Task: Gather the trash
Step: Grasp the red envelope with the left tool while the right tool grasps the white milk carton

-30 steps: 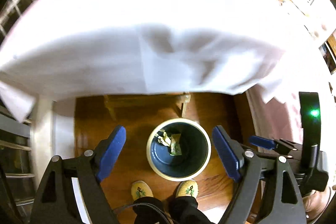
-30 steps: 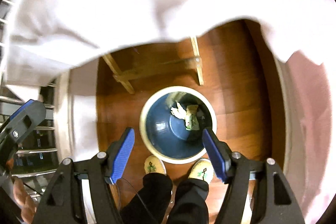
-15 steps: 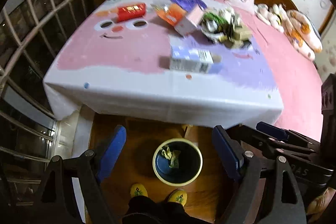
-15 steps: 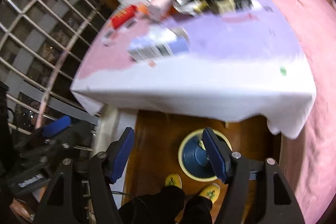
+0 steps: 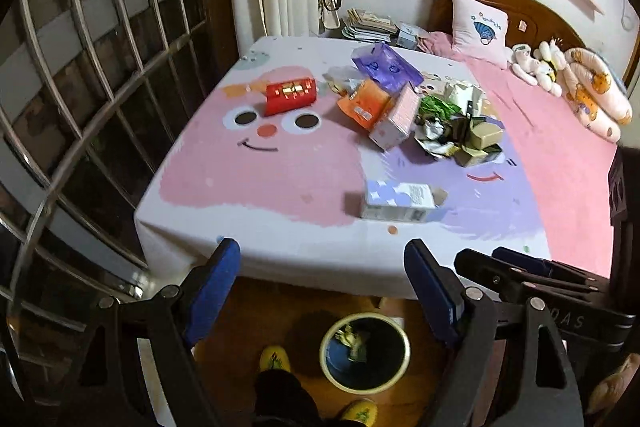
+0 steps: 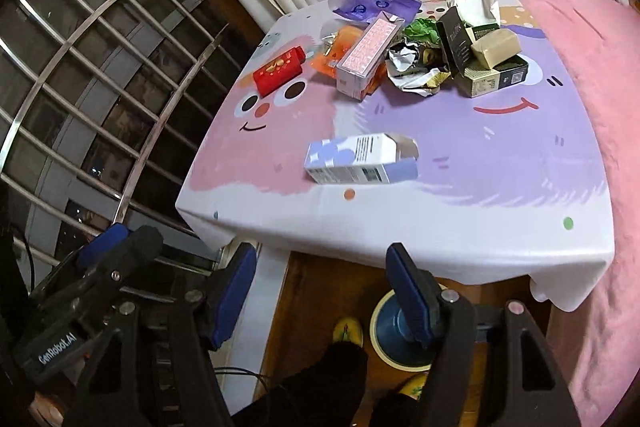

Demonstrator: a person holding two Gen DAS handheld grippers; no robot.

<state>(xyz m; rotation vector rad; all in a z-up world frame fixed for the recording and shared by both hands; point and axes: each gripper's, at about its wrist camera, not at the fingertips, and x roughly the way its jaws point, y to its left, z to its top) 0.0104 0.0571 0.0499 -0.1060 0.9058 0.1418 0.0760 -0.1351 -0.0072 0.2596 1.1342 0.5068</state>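
Observation:
A table with a pink and purple cartoon cloth (image 5: 256,183) (image 6: 500,179) carries trash: a white and lilac carton (image 5: 400,202) (image 6: 362,159) lying near the front edge, a red box (image 5: 290,95) (image 6: 278,71), a pink box (image 5: 396,117) (image 6: 366,53), a purple pouch (image 5: 384,67) (image 6: 376,1) and crumpled wrappers with small boxes (image 5: 460,131) (image 6: 472,51). On the floor below stands a dark blue bin (image 5: 365,353) (image 6: 390,327) with some trash inside. My left gripper (image 5: 322,301) and my right gripper (image 6: 320,295) both hang open and empty above the table's front edge.
A barred window (image 5: 80,87) runs along the left. A pink bed (image 5: 568,147) with a pillow and plush toys borders the table on the right. The person's yellow slippers (image 5: 276,357) stand on the wooden floor by the bin.
Both grippers have risen from low over the bin, under the cloth's hem, to above the table edge, and now tilt up so the tabletop and its trash come into view.

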